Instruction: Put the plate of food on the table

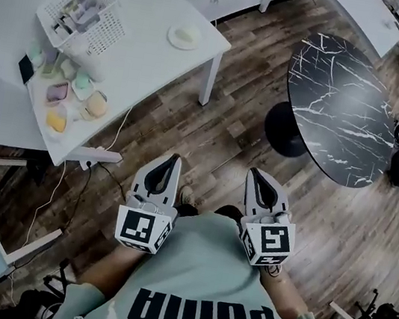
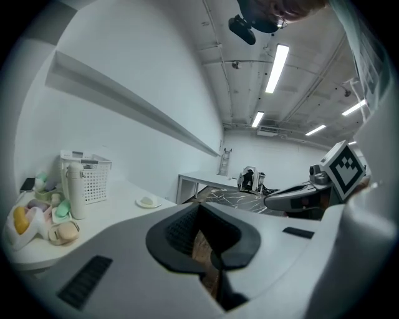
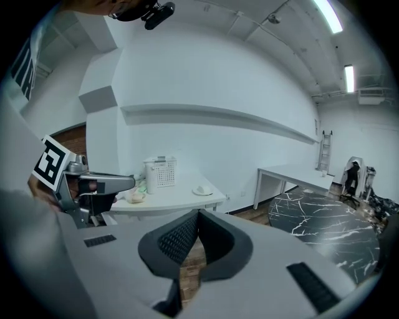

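Holds nothing in left gripper or right gripper, jaws closed together. Ahead-left: one plate of food, one basket. Ahead-right: one marble table.

We are seeing the white table running off the head view's left edge. We are failing to make out what is lying in the basket or on the small plate; both are showing too small. The marble tabletop is hiding part of its pedestal.
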